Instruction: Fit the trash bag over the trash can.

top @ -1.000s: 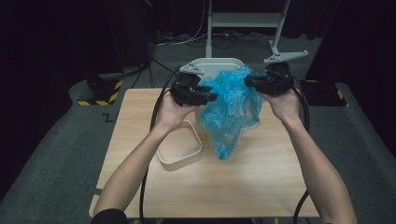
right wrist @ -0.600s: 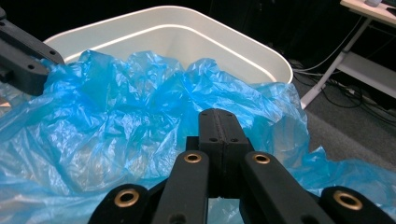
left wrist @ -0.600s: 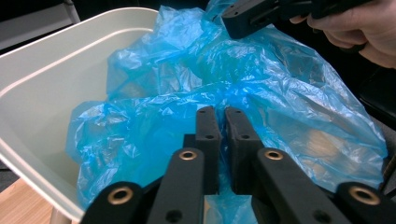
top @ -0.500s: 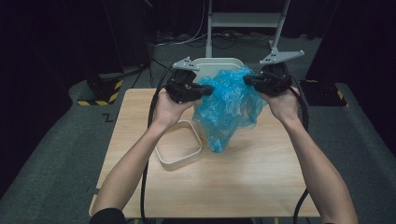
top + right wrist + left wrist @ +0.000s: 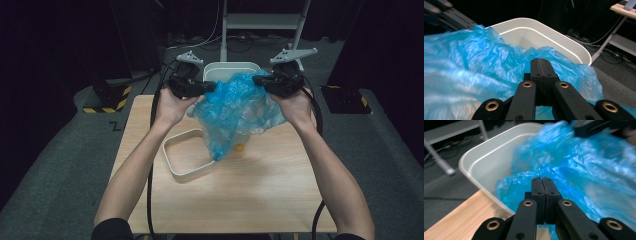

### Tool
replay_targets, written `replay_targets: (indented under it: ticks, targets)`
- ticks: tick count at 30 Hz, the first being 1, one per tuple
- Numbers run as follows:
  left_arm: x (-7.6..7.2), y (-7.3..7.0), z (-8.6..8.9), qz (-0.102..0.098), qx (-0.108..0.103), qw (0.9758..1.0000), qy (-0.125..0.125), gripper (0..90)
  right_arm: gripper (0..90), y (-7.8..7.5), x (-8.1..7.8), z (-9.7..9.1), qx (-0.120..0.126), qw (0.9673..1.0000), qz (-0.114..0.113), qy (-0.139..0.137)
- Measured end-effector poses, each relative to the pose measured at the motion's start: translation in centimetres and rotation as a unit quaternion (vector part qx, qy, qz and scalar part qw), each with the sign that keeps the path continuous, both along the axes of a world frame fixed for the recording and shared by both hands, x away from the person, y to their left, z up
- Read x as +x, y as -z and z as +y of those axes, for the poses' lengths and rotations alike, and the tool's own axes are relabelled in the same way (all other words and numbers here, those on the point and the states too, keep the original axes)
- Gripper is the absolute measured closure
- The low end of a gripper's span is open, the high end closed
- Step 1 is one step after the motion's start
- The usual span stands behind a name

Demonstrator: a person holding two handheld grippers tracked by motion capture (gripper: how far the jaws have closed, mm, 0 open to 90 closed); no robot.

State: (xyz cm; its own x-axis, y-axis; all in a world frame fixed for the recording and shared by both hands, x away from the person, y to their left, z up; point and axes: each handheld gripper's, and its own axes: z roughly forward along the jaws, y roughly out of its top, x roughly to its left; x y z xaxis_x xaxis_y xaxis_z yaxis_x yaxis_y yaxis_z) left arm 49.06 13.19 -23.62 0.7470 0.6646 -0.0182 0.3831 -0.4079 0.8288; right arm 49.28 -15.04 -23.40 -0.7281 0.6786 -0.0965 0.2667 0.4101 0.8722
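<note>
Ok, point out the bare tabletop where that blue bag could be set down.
The near half of the table, between the forearms and below the white lid frame, is bare wood. So is the right strip beside the right forearm. It is crowded at the far edge: the blue bag hangs there between the left gripper and the right gripper, before the white bin.

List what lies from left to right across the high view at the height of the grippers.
Left gripper → blue plastic bag → right gripper.
</note>
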Motion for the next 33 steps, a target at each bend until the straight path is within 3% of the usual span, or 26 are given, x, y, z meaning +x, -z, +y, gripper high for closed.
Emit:
replay_targets:
  ticks: [7,9,12,16,19,24,26,30,33]
  targets:
    - [0.9,0.4,0.0,-0.010,0.021,0.9995,-0.023,88.3,90.0,0.8,1.2,0.9,-0.009,0.9999,0.010,0.011]
    - [0.9,0.4,0.0,-0.011,0.009,0.9996,-0.026,84.3,90.0,1.1,1.6,1.0,-0.011,0.9997,0.014,0.014]
    - [0.8,0.1,0.4,0.004,-0.024,0.9992,-0.032,65.9,90.0,1.5,1.8,1.1,-0.009,0.9996,0.019,0.018]
    - [-0.5,-0.7,1.0,-0.002,-0.064,0.9975,-0.029,48.4,90.0,1.7,1.7,1.2,-0.010,0.9996,0.018,0.022]
    - [-2.0,-1.3,1.0,-0.016,-0.077,0.9967,-0.022,42.5,90.0,1.7,1.6,1.2,-0.007,0.9995,0.019,0.025]
    - [-3.9,-1.1,0.4,-0.016,-0.061,0.9980,-0.005,40.2,90.0,1.7,1.4,1.4,-0.008,0.9996,0.016,0.024]
    - [-4.2,-0.7,0.4,-0.012,-0.065,0.9978,-0.002,40.0,90.0,1.6,1.4,1.4,-0.008,0.9995,0.016,0.024]
    - [-5.0,-0.5,0.5,-0.003,-0.097,0.9951,0.019,39.3,90.0,1.5,1.2,1.3,-0.009,0.9994,0.018,0.029]
    - [-5.9,-0.7,0.0,-0.016,-0.090,0.9956,0.022,38.8,90.0,1.6,1.2,1.3,-0.011,0.9993,0.019,0.032]
